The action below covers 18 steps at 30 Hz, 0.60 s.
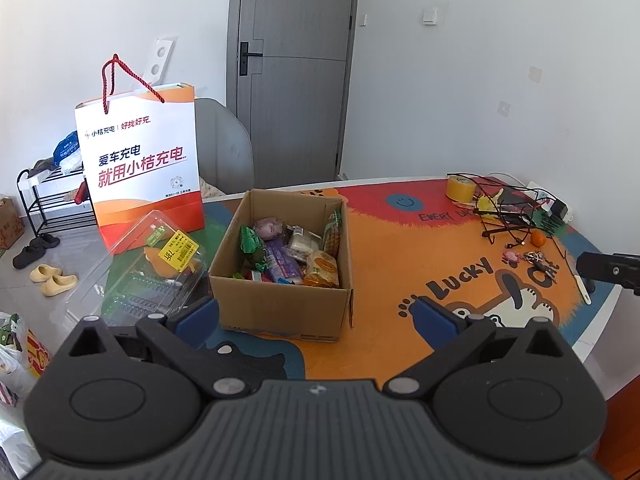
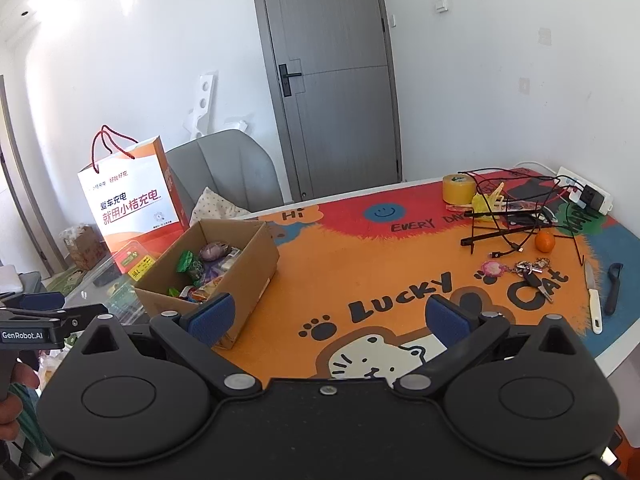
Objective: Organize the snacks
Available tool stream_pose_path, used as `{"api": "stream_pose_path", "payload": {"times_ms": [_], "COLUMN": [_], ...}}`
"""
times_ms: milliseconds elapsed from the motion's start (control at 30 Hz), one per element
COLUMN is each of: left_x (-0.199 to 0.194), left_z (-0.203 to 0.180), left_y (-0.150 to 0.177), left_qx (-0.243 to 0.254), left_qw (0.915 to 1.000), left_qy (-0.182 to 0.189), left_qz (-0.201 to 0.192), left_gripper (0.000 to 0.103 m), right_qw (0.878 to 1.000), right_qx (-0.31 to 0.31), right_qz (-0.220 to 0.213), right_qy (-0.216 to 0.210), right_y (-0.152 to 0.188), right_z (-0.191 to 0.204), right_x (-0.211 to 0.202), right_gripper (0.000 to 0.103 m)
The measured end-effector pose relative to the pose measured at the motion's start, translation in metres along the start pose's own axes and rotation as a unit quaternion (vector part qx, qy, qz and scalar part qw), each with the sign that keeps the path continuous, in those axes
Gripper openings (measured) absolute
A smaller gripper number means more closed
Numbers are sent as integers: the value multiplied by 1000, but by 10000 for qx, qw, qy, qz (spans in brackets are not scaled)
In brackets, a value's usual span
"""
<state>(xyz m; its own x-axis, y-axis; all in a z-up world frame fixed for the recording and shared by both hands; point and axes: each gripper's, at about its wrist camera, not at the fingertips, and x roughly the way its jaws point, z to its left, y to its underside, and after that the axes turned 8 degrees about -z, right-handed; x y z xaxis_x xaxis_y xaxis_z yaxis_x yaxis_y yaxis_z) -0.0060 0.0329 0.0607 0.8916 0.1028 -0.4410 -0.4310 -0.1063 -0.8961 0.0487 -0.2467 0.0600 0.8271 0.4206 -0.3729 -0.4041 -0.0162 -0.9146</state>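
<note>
An open cardboard box (image 1: 280,304) (image 2: 256,264) stands on the cartoon table mat and holds several wrapped snacks (image 1: 292,252) (image 2: 204,272). My left gripper (image 1: 316,320) is open and empty, hovering just in front of the box. Over the mat, to the right of the box, my right gripper (image 2: 328,320) is open too, with nothing between its blue pads (image 2: 212,318). A clear plastic clamshell (image 1: 152,268) (image 2: 128,268) with a yellow label lies left of the box. The other gripper shows at the edge of each view.
A white and orange paper bag (image 1: 144,164) (image 2: 136,200) stands behind the clamshell. At the far right lie a tape roll (image 2: 458,188), tangled cables with a wire stand (image 2: 516,216), an orange (image 2: 545,242), keys (image 2: 528,272), a knife (image 2: 594,296) and a peeler (image 2: 612,288). A grey chair (image 2: 228,172) stands behind the table.
</note>
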Motion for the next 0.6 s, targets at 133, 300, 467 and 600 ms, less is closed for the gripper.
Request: {"api": "stream_pose_path", "payload": {"times_ms": [133,300,467,600], "left_x": [-2,0,1,0], "left_z": [-3,-3,-5,-5], "left_y": [1,1,2,2], "left_qx": [81,57,82,96], "left_qw": [10000,10000,10000,10000], "left_qy": [36,31,52,5], "left_qz": [-31,12,22,13], "left_gripper": [102,102,102,102], "right_qw": [10000,9999,9999,9999], "right_qx": [-7,0,-3,-10], "right_qz": [9,37,33,59], "right_qy": [54,110,112,123], "right_y": [1,1,1,2], "right_z": [0,-2,-2,-2], "right_x": [0,1,2,3], "right_gripper": [103,103,103,103]}}
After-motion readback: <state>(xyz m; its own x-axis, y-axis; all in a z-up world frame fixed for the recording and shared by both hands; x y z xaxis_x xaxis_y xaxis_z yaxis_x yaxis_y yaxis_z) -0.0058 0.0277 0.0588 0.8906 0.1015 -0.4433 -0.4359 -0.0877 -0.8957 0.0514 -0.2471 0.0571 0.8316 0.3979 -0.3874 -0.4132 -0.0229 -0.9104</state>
